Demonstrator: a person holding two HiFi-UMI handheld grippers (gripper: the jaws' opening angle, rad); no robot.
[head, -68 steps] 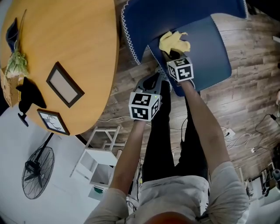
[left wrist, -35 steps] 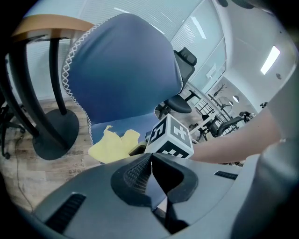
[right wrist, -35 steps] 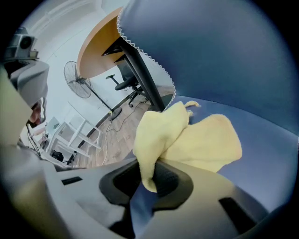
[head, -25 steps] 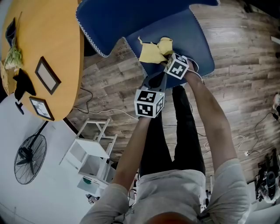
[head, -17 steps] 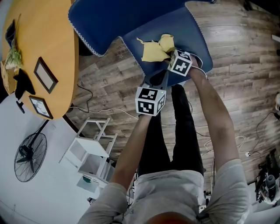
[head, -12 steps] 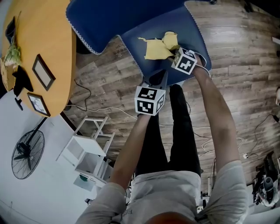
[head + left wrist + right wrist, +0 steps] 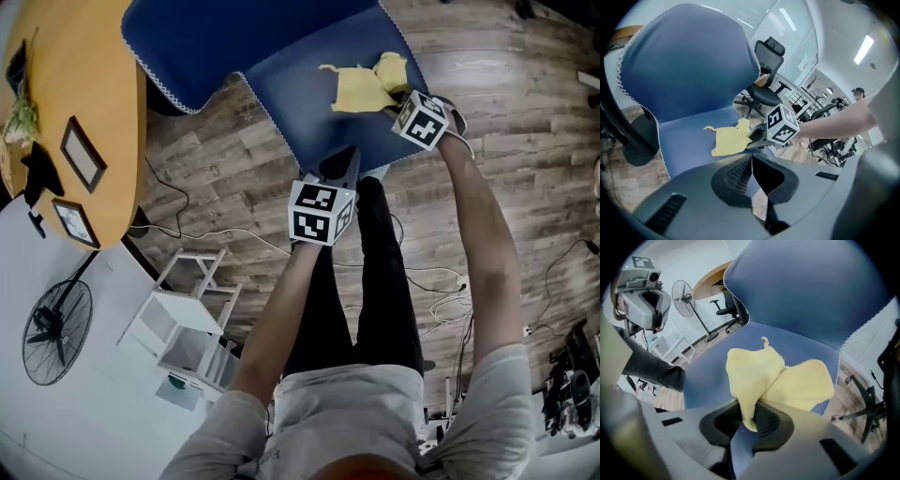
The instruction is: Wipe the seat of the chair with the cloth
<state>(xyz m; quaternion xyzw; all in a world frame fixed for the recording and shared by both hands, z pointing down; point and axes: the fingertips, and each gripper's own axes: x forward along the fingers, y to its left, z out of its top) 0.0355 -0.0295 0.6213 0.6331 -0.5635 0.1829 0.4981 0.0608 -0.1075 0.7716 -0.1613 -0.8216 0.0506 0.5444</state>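
A yellow cloth (image 7: 361, 84) lies spread on the blue chair seat (image 7: 300, 89), towards its right side. My right gripper (image 7: 396, 101) is shut on the cloth's near corner, and a fold of cloth (image 7: 764, 380) sticks out between its jaws (image 7: 747, 420). In the right gripper view the blue backrest (image 7: 811, 291) rises behind the seat (image 7: 710, 369). My left gripper (image 7: 342, 161) hangs at the seat's front edge, shut and holding nothing. Its own view shows the cloth (image 7: 729, 140) and the right gripper's marker cube (image 7: 781, 124) just beyond its jaws (image 7: 752, 159).
A round wooden table (image 7: 66, 84) with picture frames stands to the left. A white shelf unit (image 7: 192, 323) and a floor fan (image 7: 56, 328) stand lower left. Cables (image 7: 441, 291) trail over the wood floor. Black office chairs (image 7: 764, 89) stand beyond the seat.
My right gripper has dragged the cloth to the right across the seat, from near its middle to its right side. The left gripper has stayed by the front edge.
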